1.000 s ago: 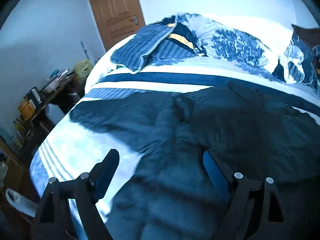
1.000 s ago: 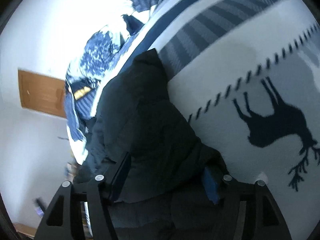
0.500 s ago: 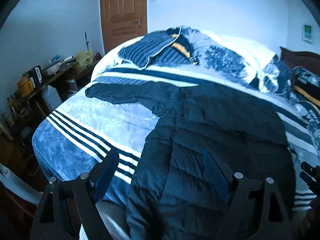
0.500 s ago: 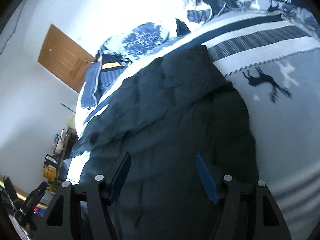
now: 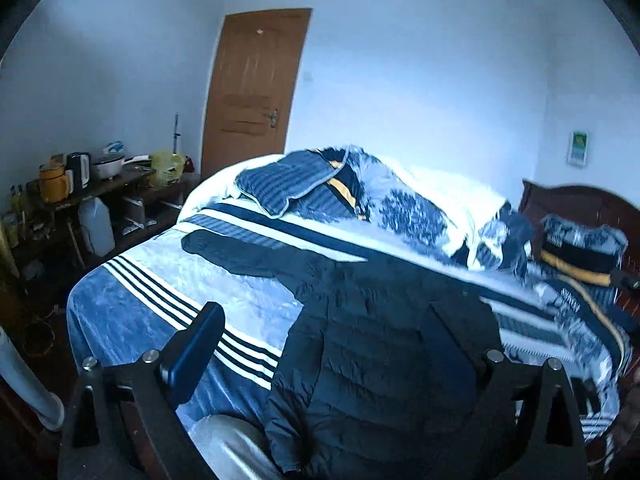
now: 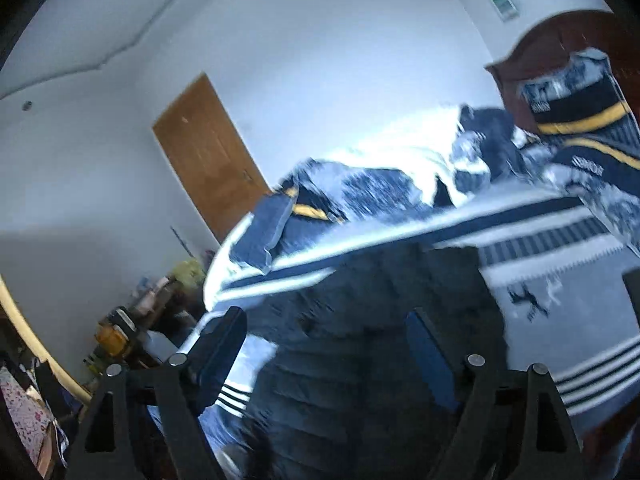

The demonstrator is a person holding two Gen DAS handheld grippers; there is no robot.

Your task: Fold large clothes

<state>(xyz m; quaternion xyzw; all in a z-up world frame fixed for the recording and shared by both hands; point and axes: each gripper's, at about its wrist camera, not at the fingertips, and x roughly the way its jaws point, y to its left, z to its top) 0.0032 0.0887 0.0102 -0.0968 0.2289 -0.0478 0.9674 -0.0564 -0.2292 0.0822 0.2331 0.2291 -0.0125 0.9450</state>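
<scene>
The dark quilted puffer jacket (image 5: 384, 340) lies spread on the striped blue-and-white bedspread (image 5: 168, 292), ahead of and below both grippers. The left gripper (image 5: 328, 344) and right gripper (image 6: 324, 344) are opening with nothing between them. Its slippery padding may spring back, and the overhanging hem could drag it floorward.

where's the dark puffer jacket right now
In the left wrist view the dark puffer jacket lies spread on the striped blanket at the bed's near edge, one sleeve stretched left toward the cluttered side table.
</scene>
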